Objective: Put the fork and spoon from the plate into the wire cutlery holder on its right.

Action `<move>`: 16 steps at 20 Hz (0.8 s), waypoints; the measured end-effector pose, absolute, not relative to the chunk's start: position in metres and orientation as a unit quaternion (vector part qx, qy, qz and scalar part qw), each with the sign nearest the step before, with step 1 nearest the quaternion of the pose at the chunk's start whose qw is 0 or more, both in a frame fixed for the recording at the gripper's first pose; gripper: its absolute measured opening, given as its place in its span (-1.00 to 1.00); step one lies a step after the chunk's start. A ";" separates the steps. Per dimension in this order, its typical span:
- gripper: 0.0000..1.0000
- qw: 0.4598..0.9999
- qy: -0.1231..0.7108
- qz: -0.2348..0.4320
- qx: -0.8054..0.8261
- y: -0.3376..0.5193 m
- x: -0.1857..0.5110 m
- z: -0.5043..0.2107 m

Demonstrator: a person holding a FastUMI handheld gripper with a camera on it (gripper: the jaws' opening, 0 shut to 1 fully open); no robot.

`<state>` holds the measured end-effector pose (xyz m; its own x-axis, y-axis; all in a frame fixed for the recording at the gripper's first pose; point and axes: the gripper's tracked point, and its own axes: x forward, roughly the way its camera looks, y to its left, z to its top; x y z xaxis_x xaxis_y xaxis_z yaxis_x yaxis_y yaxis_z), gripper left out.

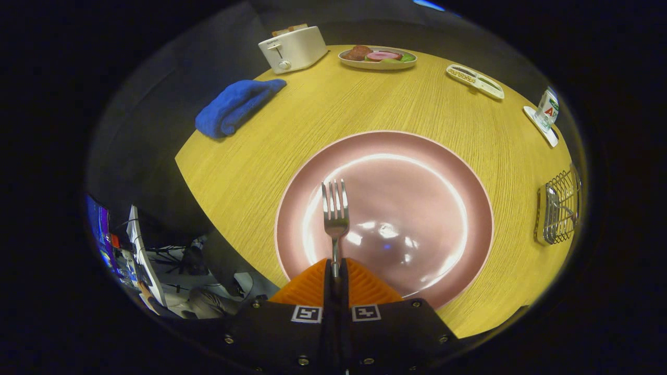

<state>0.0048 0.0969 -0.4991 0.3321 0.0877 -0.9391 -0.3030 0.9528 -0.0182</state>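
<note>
Here, a blue cloth (235, 105) lies far left on the table (323, 114). The fingers (336, 273) pinch the fork (335, 219) by its handle, tines over the pink plate (417, 172). At far right stands the wire holder (561, 208).

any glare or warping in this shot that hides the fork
Gripper view: bright ring-shaped glare on the pink plate, beside the fork but not covering it; gripper shut on its handle; fisheye bends the table edge and wire holder.
</note>
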 end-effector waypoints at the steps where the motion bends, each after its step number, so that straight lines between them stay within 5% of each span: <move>1: -0.87 0.813 0.565 0.117 -0.084 0.097 0.006 -0.498; 16: -0.87 0.856 0.505 0.058 0.096 0.056 0.037 -0.417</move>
